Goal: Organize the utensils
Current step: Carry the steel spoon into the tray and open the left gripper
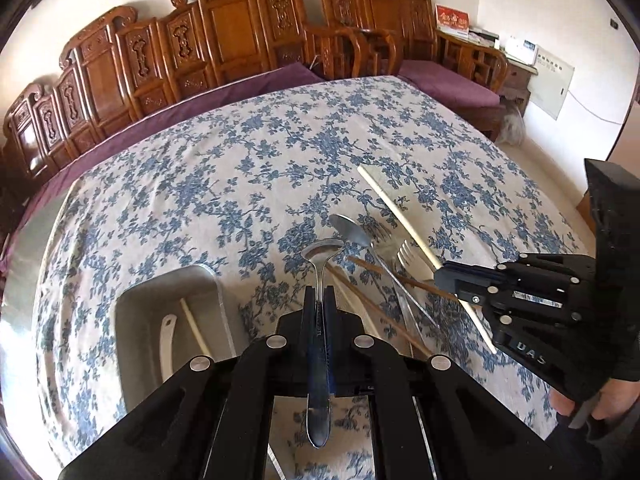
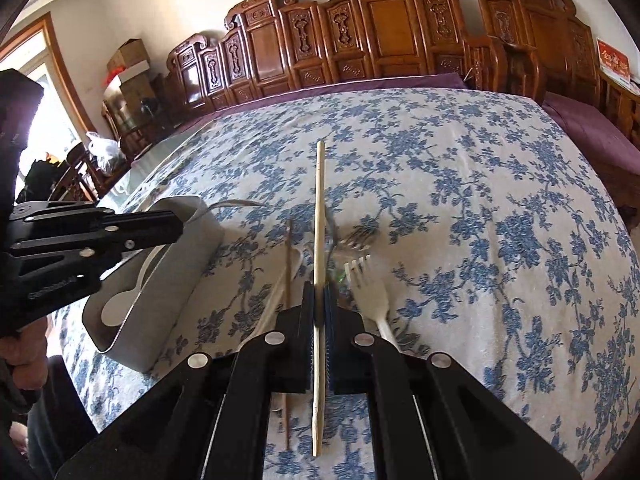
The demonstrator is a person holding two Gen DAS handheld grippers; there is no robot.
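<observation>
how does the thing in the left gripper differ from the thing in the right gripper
The left gripper is shut on a metal spoon, shiny, with a bowl at its far end. The right gripper is shut on a pale chopstick, a plain, matte, straight stick, gripped nearer its middle. Both are lifted off the floral tablecloth and point forward.
</observation>
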